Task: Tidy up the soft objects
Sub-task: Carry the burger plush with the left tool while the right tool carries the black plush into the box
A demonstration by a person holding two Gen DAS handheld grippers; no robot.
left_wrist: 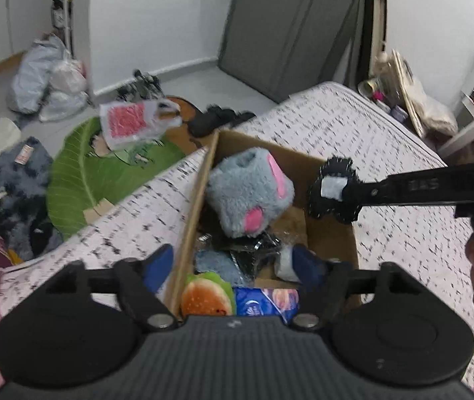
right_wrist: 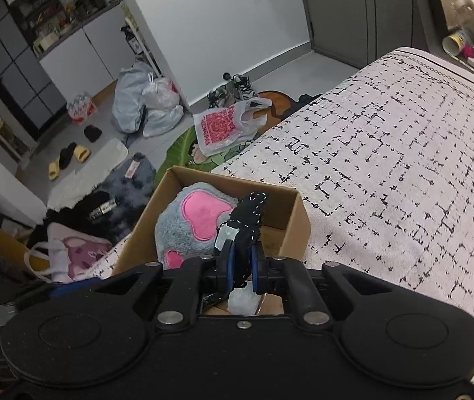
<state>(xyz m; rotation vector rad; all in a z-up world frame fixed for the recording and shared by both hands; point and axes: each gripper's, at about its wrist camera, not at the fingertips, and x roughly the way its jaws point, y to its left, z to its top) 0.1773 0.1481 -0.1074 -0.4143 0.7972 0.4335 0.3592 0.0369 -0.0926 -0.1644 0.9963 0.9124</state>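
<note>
Box on bed, ahead of both grippers

The cardboard box [left_wrist: 330, 236] is set on the bed [left_wrist: 386, 140]; the plush paw [left_wrist: 246, 193] lies inside, beyond the burger toy [left_wrist: 205, 296], nearest the left gripper [left_wrist: 237, 266].

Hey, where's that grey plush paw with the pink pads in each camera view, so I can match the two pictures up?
Left wrist view: the grey plush paw sits mid-frame in the cardboard box, left of the black fabric piece that the right tool holds.
Right wrist view: the paw lies low and left of centre, just beyond the right tool.
Shared landmark: the box on the black-and-white bedspread.
</note>
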